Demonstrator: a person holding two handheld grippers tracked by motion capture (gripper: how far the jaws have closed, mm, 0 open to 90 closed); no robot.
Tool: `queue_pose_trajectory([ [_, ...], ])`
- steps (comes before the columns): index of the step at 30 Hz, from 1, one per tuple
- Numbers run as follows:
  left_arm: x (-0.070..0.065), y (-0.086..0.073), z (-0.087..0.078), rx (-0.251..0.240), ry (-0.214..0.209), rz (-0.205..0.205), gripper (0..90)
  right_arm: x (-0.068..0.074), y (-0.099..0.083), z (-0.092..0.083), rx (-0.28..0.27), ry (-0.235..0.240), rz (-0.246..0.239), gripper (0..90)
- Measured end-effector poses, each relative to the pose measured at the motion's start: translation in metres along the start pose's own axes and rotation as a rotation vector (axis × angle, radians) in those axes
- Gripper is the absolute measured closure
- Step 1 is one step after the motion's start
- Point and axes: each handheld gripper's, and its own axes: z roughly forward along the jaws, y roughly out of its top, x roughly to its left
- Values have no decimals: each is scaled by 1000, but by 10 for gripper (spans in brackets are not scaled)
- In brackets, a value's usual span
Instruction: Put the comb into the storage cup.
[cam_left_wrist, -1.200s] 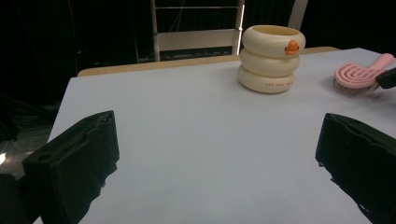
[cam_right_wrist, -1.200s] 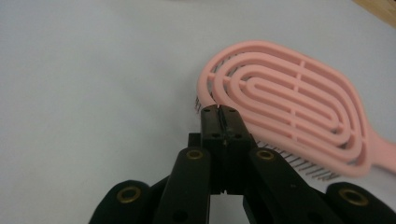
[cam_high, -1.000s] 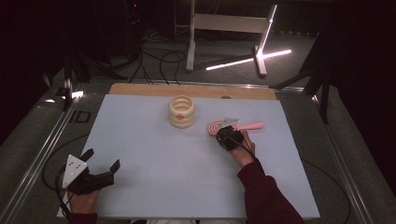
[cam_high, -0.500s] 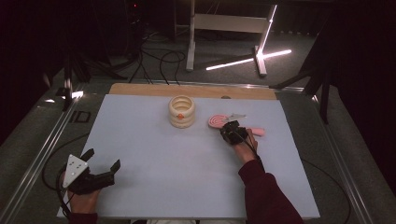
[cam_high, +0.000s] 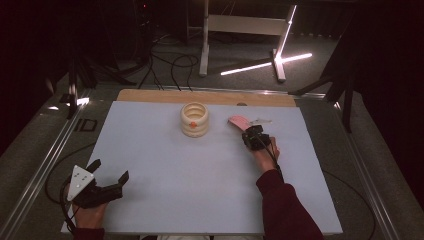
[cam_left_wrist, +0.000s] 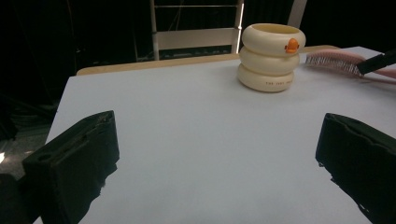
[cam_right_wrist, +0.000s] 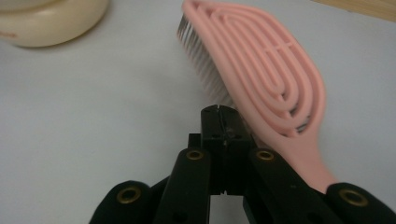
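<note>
A pink hairbrush (cam_high: 238, 121) (cam_right_wrist: 266, 70) lies on the white mat, tipped up on its edge with the bristles turned toward a cream ringed cup (cam_high: 194, 120) (cam_left_wrist: 271, 56) (cam_right_wrist: 46, 23) that bears a small orange duck. My right gripper (cam_high: 252, 135) (cam_right_wrist: 219, 112) is shut, jaws pressed together, its tips against the bristle side near the brush's neck; nothing shows between the pads. The handle runs back beside the right jaw. My left gripper (cam_high: 109, 170) (cam_left_wrist: 219, 154) rests open at the mat's near left corner, holding nothing.
The white mat (cam_high: 165, 170) covers most of the table, with a wooden strip (cam_high: 200, 96) along its far edge. Metal rails run down both sides. Cables and a metal stand (cam_high: 205, 45) sit on the floor beyond.
The right gripper has slid left toward the cup. The brush has swung with it: its handle no longer points right, and its head now lies closer to the cup. The left gripper stayed still.
</note>
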Motion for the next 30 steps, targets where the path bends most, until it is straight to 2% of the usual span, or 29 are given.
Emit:
queue_pose_trajectory([
  [3,0,0,0,0,0,0,0,-4,-1,0,0,-12,22,900],
  [6,0,0,0,1,0,0,0,-6,-2,-1,3,-9,24,900],
  [13,0,0,0,0,0,-2,0,-4,-1,-1,-3,8,3,897],
  [18,1,0,0,0,1,-1,0,-3,-1,-5,-16,26,-10,854],
  [21,0,0,0,0,1,-1,0,-1,0,-10,-40,43,-30,811],
  [25,1,0,0,0,2,-1,0,1,2,-19,-67,72,-35,701],
  [28,1,0,0,0,2,-1,0,1,2,-22,-72,80,-37,684],
  [29,1,0,0,1,3,-2,0,3,2,-33,-90,103,-47,614],
  [30,1,0,0,1,3,-2,0,4,2,-37,-94,109,-50,598],
])
